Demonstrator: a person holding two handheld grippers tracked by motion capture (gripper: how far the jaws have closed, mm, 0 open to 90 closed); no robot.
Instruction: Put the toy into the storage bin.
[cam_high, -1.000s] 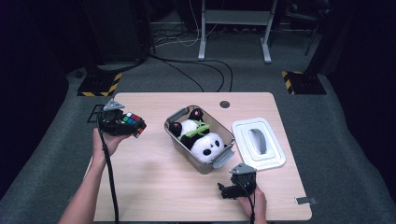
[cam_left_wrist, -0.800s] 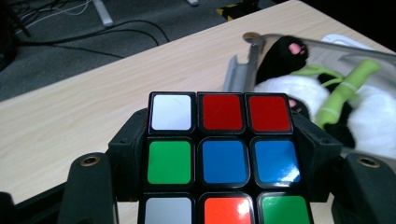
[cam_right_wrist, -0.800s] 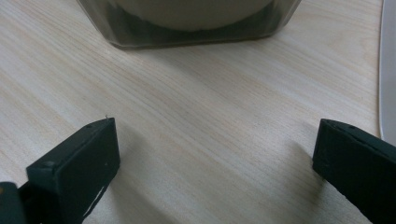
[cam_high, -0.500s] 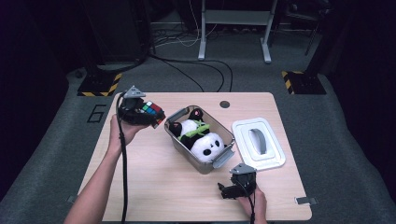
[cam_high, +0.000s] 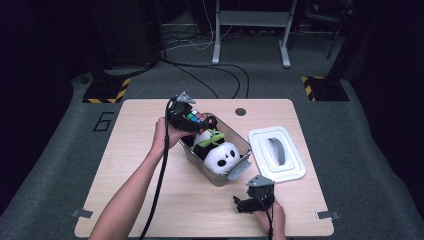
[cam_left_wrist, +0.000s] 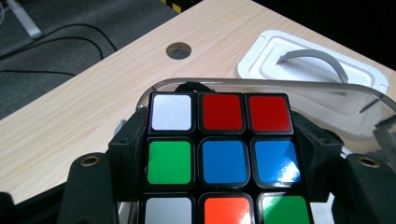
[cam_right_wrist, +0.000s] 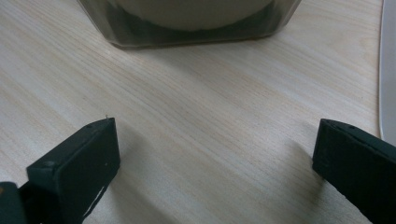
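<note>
**Setting the cube into the crowded bin**

Nearest, the right gripper (cam_high: 243, 205) rests on the counter (cam_high: 125, 190), its fingers (cam_right_wrist: 77, 165) spread wide and empty; leave it parked. Farther off, the left gripper (cam_high: 192, 121) has its fingers clamped on the puzzle cube (cam_left_wrist: 219, 154), poised at the far rim of the clear bin (cam_high: 220, 176). Lower the cube into the free corner beside the panda toy (cam_high: 222, 155) before letting go. The lid (cam_high: 276, 155) lies beside the bin.

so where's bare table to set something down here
Free: the wide stretch of table left of the clear bin, and the near strip in front of it up to the right gripper. Crowded: inside the bin, panda plush filling it, and the lid right beside.
</note>
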